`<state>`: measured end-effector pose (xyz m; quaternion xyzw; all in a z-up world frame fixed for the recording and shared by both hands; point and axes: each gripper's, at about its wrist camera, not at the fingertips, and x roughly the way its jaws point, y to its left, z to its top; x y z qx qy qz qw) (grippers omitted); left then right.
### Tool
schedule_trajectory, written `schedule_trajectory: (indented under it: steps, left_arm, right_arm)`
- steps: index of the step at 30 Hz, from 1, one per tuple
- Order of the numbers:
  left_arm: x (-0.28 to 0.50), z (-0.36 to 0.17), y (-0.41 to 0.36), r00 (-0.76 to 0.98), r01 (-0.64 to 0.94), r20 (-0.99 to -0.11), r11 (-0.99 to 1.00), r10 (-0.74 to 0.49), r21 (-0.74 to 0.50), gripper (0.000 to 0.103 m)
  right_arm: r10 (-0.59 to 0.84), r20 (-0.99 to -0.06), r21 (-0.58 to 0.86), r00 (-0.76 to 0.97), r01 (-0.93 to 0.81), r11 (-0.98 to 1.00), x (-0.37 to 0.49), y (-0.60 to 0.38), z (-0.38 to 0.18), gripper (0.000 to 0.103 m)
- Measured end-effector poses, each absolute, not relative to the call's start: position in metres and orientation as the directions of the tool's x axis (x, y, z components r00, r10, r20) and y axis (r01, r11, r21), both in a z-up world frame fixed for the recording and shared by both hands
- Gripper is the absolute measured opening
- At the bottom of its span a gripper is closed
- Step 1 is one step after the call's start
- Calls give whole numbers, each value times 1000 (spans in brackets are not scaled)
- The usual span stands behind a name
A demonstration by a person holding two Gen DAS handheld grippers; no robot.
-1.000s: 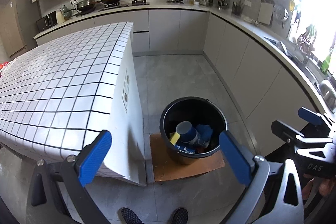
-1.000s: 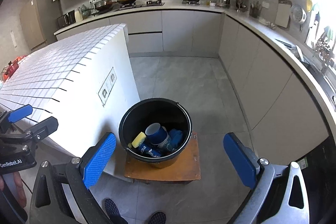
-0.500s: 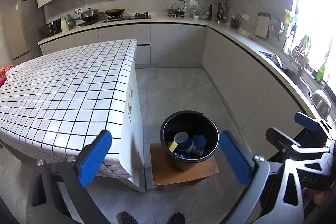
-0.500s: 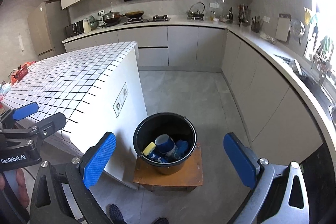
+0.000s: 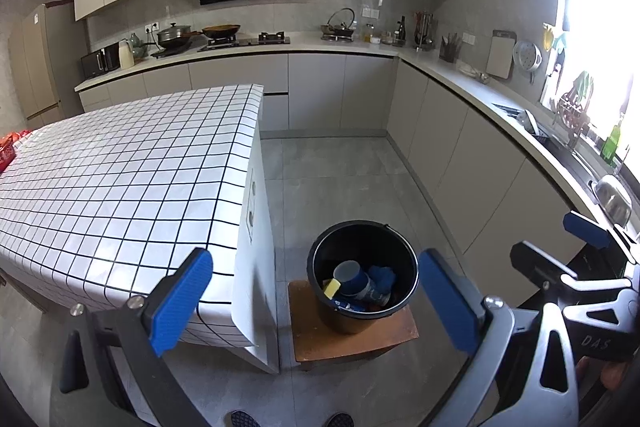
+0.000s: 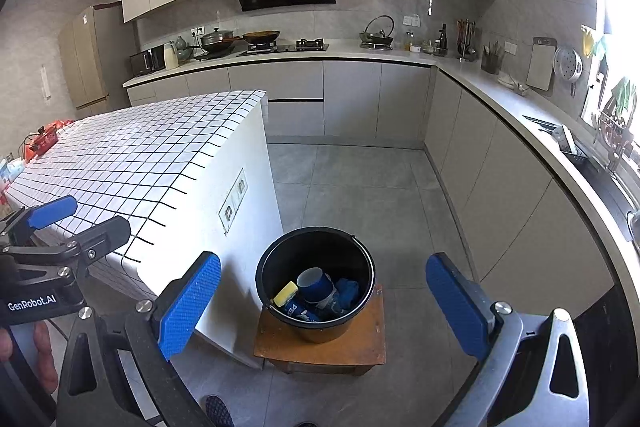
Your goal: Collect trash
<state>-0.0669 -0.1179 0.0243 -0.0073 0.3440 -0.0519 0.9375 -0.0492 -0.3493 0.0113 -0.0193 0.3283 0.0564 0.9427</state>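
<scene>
A black bucket [image 5: 362, 259] [image 6: 316, 259] stands on a low wooden stool [image 5: 352, 341] [image 6: 320, 343] on the floor beside the tiled island. In it lie a blue cup [image 5: 352, 277] [image 6: 316, 283], a yellow sponge [image 5: 331, 287] [image 6: 285, 293], a blue cloth [image 5: 382, 277] and a blue wrapper [image 6: 300, 311]. My left gripper [image 5: 316, 303] is open and empty, held high above the bucket. My right gripper [image 6: 324, 307] is open and empty, also above it. Each gripper shows at the edge of the other's view.
A white tiled island [image 5: 120, 179] [image 6: 140, 155] fills the left. Grey cabinets and a worktop [image 5: 480, 95] run along the back and right, with a sink [image 5: 612, 191]. A red item [image 6: 44, 137] lies at the island's far left. Grey floor [image 5: 340, 167] lies beyond the bucket.
Both grippers have risen and pulled back from the bucket, which now looks smaller and lower in both views. Both stay open and empty.
</scene>
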Motion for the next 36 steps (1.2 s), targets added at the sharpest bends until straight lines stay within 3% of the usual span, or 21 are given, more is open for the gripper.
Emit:
schedule_trajectory:
  steps: [36]
  left_arm:
    - [-68, 23, -124, 762, 98, -639, 994, -102, -42, 103]
  right_arm:
    - [100, -614, -3, 783, -129, 992, -44, -353, 11, 103]
